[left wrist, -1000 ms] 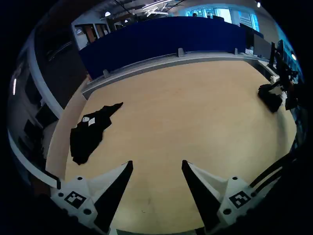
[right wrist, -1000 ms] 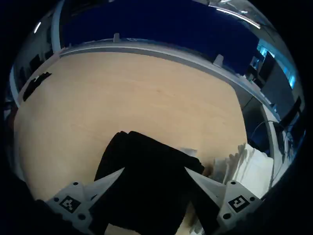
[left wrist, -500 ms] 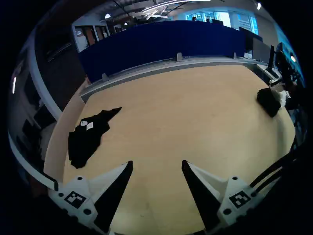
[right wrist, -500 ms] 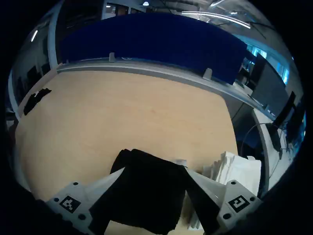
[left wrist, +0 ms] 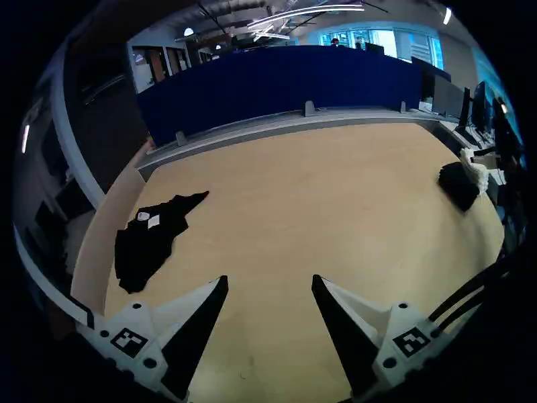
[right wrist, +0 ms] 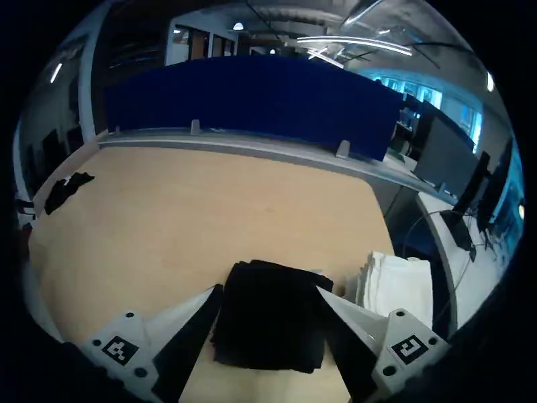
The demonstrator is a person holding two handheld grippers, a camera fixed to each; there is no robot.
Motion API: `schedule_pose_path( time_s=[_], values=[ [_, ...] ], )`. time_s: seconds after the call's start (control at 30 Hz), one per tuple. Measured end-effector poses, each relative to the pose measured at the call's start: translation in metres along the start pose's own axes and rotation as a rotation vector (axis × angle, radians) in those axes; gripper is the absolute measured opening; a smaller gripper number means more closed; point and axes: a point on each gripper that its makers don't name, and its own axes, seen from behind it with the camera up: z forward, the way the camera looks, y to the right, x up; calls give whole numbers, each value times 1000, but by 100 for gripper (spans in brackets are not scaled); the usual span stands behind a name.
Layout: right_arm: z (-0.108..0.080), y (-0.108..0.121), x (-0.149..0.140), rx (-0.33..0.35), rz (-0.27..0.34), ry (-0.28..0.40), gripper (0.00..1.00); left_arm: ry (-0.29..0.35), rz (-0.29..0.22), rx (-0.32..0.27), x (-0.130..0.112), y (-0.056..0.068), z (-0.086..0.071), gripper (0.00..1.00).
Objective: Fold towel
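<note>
With both jaws apart, lift the right gripper [right wrist: 268, 289] straight off the folded towel [right wrist: 272, 319] without messing it, then send the left gripper [left wrist: 269, 277] to the crumpled towel [left wrist: 149, 236] far left.

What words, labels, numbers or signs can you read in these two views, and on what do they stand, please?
No text can be read.
Too small to read: the white tags on the crumpled black cloth.
Patterns, no words: the black-and-white markers on the left gripper and the right gripper.
</note>
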Motion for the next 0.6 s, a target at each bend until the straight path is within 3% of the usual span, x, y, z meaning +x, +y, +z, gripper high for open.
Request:
schedule_pose_path(
  time_s=[0.23,0.6],
  values=[
    [-34,-12,13,-61,33,97,98,20,-6,-11,4,0,0,92],
    [-66,-28,52,-147,91,284,100,79,-21,-23,23,-1,6,93]
  ],
)
